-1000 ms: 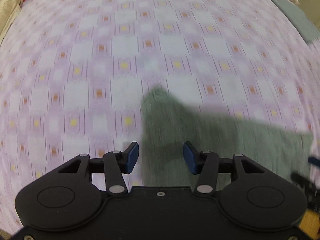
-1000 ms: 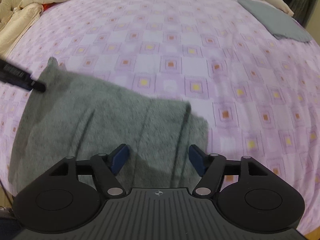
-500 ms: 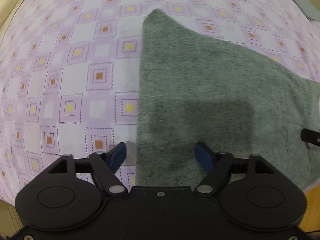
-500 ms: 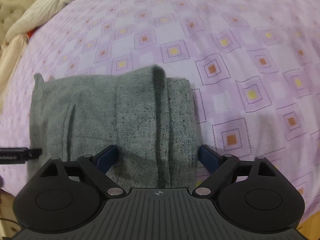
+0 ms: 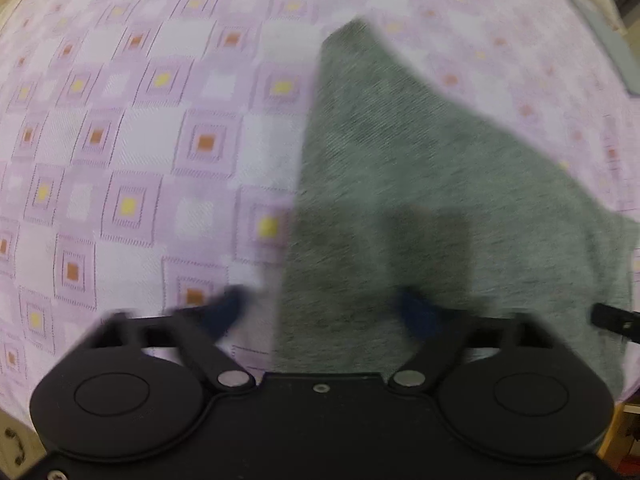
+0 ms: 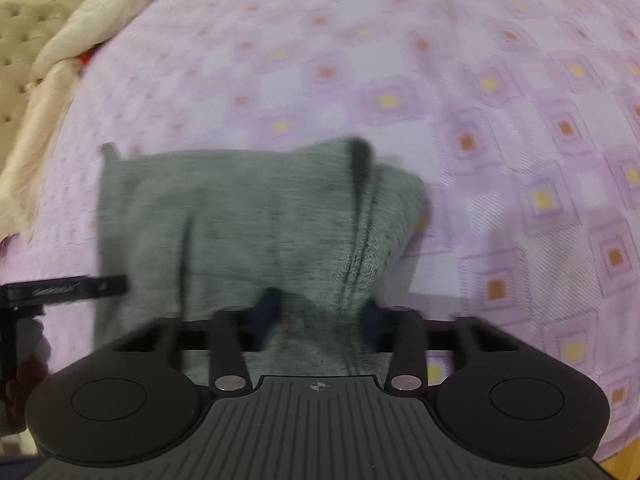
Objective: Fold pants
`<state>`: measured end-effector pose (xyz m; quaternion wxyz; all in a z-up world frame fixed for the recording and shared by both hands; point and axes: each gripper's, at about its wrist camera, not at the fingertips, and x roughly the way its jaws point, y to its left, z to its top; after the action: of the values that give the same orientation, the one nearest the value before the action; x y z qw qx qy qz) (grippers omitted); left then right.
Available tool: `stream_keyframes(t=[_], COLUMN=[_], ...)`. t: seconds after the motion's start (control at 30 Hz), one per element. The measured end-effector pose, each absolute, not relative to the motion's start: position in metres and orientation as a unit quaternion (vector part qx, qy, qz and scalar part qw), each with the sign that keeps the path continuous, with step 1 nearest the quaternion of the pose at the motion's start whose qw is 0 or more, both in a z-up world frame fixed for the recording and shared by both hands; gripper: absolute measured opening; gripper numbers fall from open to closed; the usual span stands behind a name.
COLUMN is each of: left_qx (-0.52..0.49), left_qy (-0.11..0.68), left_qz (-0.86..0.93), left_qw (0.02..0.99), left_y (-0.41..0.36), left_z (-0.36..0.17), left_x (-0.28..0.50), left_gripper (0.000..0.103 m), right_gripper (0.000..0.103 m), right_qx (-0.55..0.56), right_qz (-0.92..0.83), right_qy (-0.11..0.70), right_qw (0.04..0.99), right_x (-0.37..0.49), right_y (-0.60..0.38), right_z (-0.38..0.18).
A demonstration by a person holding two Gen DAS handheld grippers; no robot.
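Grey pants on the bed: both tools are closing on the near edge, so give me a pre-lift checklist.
1. Fabric between the left tool jaws: ok, the grey pants edge sits between them, jaws closing.
2. Fabric between the right tool jaws: ok, a bunched fold lies there, jaws closing.
3. Pads firmly pinching on either side: cannot tell, both views are blurred.
4. Left tool taking pants only, not the purple bedsheet: cannot tell; its left finger is over the sheet.
5. Pants lying flat: not ok, folds near the right tool.
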<state>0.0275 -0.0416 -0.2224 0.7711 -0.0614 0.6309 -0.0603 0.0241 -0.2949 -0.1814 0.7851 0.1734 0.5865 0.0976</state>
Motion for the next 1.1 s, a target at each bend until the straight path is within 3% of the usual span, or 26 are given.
stream_keyframes(t=[0.03,0.2,0.43,0.7,0.77,0.87,1.0,1.1], left_qx=[-0.071,-0.02,-0.046,-0.055,-0.06,-0.06,-0.07,-0.093], left_qy=[0.633,0.61,0.571,0.528,0.523,0.539,0.558,0.562], left_qz=[-0.075,-0.083,-0.081,-0.063,-0.055,-0.017,0.039,0.053], left_qw=[0.767,0.788,0.816,0.845,0.849,0.84,0.826,0.821], left_y=[-0.044,-0.061,-0.041,-0.004,0.005,0.015,0.04,0.049], left_z=[-0.218,-0.193,-0.142,-0.098,-0.098,-0.112,-0.126,-0.125], left_x=[0.027,0.016,0.029,0.097,0.124,0.159,0.17,0.162], left_gripper=[0.018,0.014,0.014,0.014,0.015,0.029,0.028,0.028], right_gripper=[0.028,0.024,0.024,0.024,0.025,0.032,0.032,0.032], right_qx=[0.16,0.127,0.103,0.106,0.105,0.088,0.03,0.051], right_qz=[0.103,0.118,0.157,0.188,0.189,0.16,0.077,0.08], right_qy=[0.584,0.561,0.518,0.479,0.476,0.49,0.516,0.506], right_qw=[0.789,0.81,0.835,0.851,0.853,0.852,0.853,0.858], right_x=[0.024,0.016,0.026,0.112,0.14,0.167,0.193,0.185], right_y=[-0.291,-0.284,-0.27,-0.24,-0.23,-0.211,-0.195,-0.193], right_z=[-0.176,-0.148,-0.112,-0.084,-0.082,-0.09,-0.108,-0.103])
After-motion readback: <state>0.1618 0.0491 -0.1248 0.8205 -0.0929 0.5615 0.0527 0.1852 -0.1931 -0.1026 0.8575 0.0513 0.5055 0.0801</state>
